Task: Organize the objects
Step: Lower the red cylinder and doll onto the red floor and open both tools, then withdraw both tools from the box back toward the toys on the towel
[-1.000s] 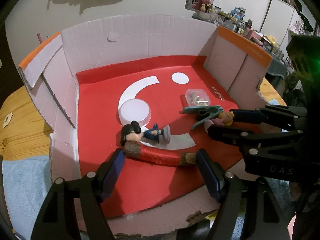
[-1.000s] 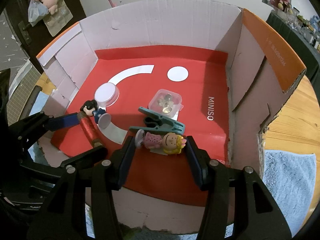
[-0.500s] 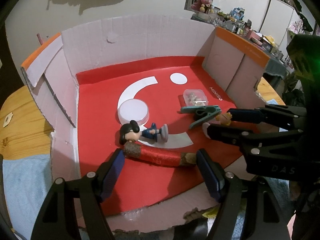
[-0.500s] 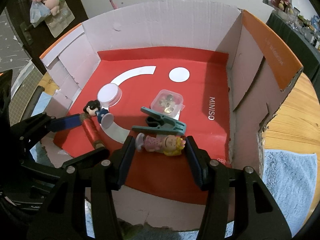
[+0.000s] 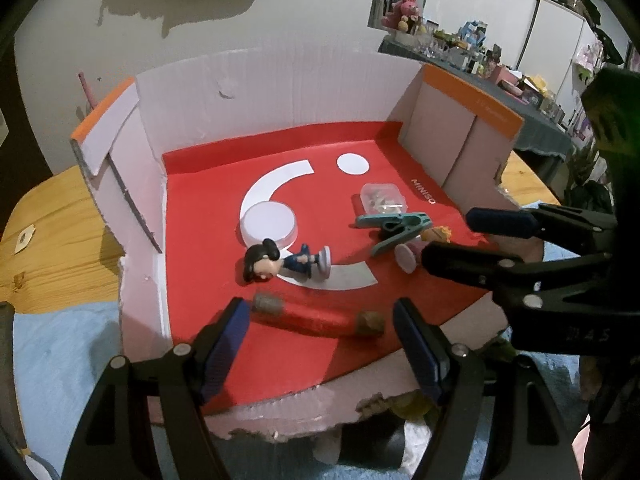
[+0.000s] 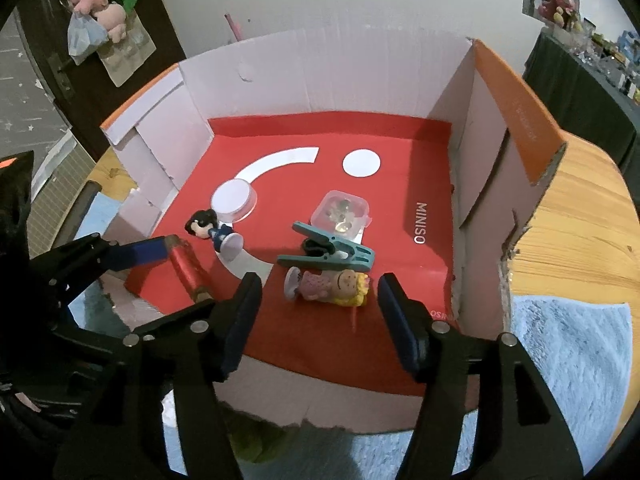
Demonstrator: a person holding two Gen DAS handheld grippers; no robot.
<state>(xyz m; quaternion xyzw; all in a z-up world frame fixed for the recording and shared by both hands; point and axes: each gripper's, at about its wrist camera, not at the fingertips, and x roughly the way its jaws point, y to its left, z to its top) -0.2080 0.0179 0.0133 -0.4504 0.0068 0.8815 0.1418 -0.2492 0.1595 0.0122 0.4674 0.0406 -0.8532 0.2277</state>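
A red-floored cardboard box (image 5: 256, 120) holds the objects. A red roll with brown ends (image 5: 318, 316) lies between the open fingers of my left gripper (image 5: 320, 322). A dark-haired figurine (image 5: 280, 262) lies just behind it. In the right wrist view a blonde figurine in pink (image 6: 328, 286) lies between the open fingers of my right gripper (image 6: 318, 300), beside a teal clothes peg (image 6: 328, 252). The roll (image 6: 188, 268) and the dark-haired figurine (image 6: 212, 230) also show there. Neither gripper touches anything.
A white round lid (image 5: 270, 222) and a small clear case of bits (image 6: 344, 214) sit mid-box. The box walls (image 6: 516, 112) rise at left, back and right. A wooden table (image 6: 576, 216) and blue cloth (image 6: 572, 344) lie outside. The right gripper (image 5: 496, 236) crosses the left wrist view.
Both grippers have pulled back slightly toward the box's torn front edge. The roll and blonde figurine stay on the floor, now near the fingertips.
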